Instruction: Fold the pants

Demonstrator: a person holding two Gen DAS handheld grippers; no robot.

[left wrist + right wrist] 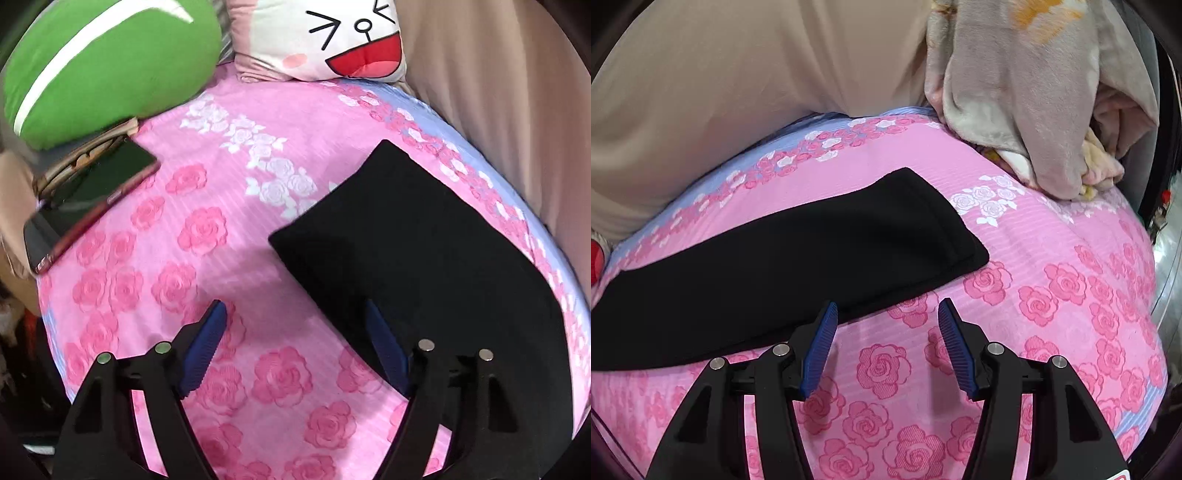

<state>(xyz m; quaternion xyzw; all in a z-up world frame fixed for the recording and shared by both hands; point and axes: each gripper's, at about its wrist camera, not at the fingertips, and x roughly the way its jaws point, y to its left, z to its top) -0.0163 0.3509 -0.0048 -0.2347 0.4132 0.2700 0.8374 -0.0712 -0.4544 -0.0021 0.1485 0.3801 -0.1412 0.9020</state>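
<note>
The black pants (417,236) lie flat in a long strip on the pink rose-print bedsheet (229,206). In the left wrist view they fill the right side. My left gripper (295,310) is open above the sheet, its right finger over the pants' near edge, holding nothing. In the right wrist view the pants (798,254) stretch from the left edge to the middle, one end squared off with a seam. My right gripper (886,310) is open and empty, just in front of the pants' near edge, its left finger at that edge.
A green pillow (107,66) and a cartoon-face cushion (332,40) sit at the head of the bed. A phone (88,199) lies on a book at the left edge. Beige curtain fabric (720,74) hangs behind. A grey blanket pile (1027,96) sits at the far right.
</note>
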